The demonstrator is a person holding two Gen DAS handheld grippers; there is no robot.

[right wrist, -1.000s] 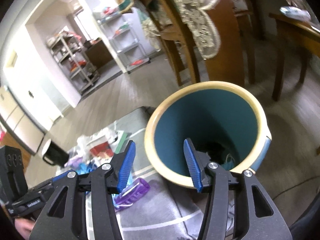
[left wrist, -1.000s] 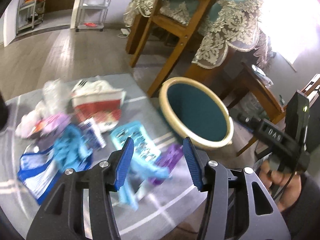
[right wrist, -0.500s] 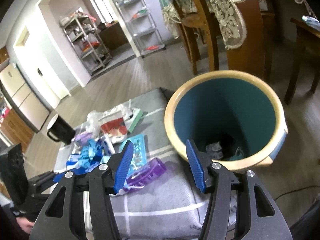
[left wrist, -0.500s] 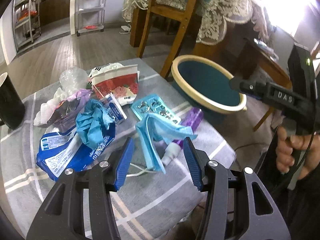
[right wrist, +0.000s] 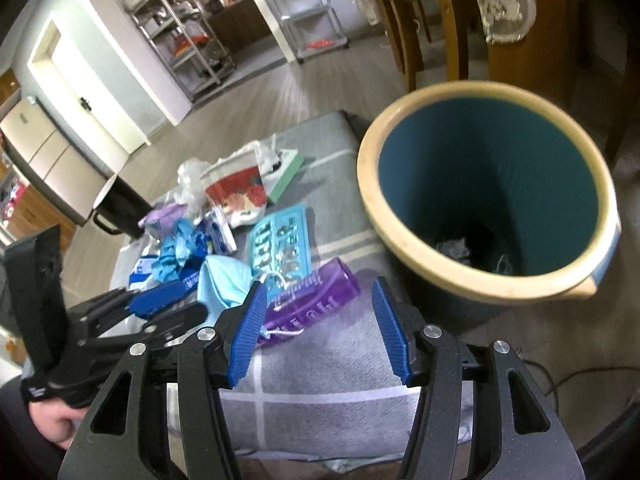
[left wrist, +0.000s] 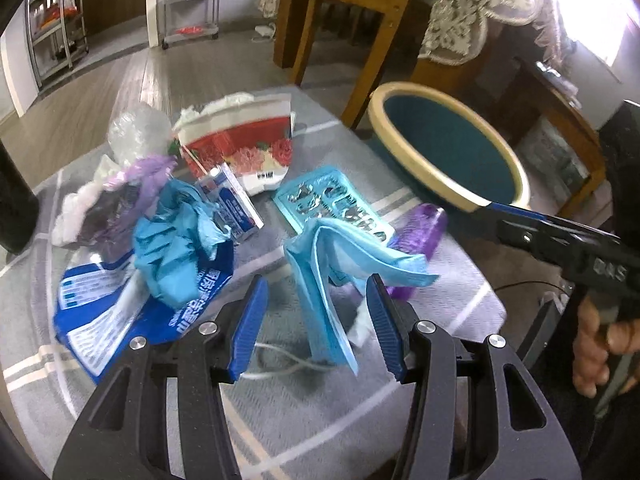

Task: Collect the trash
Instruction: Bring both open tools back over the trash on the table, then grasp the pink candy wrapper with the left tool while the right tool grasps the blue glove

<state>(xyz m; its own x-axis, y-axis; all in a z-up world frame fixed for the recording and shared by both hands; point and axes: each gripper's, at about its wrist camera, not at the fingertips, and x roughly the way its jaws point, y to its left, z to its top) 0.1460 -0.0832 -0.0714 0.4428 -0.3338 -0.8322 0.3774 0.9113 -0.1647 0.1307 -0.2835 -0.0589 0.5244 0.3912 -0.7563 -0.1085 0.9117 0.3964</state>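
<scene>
Trash lies on a grey checked cloth (left wrist: 304,408). My left gripper (left wrist: 316,320) stands open just over a light blue face mask (left wrist: 328,264), whose lower edge lies between the fingers without touching the pads. My right gripper (right wrist: 320,320) is open, with a purple bottle (right wrist: 308,300) just ahead of its tips. A teal bin with a cream rim (right wrist: 400,216) stands to the right of the cloth, holding a few scraps. Farther back are a teal blister pack (left wrist: 328,204), a red and white paper cup (left wrist: 244,148), a crumpled blue glove (left wrist: 172,248) and a blue and white packet (left wrist: 100,320).
A black mug (right wrist: 120,204) stands at the far left edge of the cloth. Wooden chairs and a lace-covered table (left wrist: 452,20) rise behind the bin. A hand (left wrist: 600,344) holds the right gripper at the cloth's right side. Metal shelves (right wrist: 188,36) stand far back.
Both grippers have sunk toward the cloth. The left one now hovers over the face mask. The right one has swung left from the bin's mouth toward the purple bottle.
</scene>
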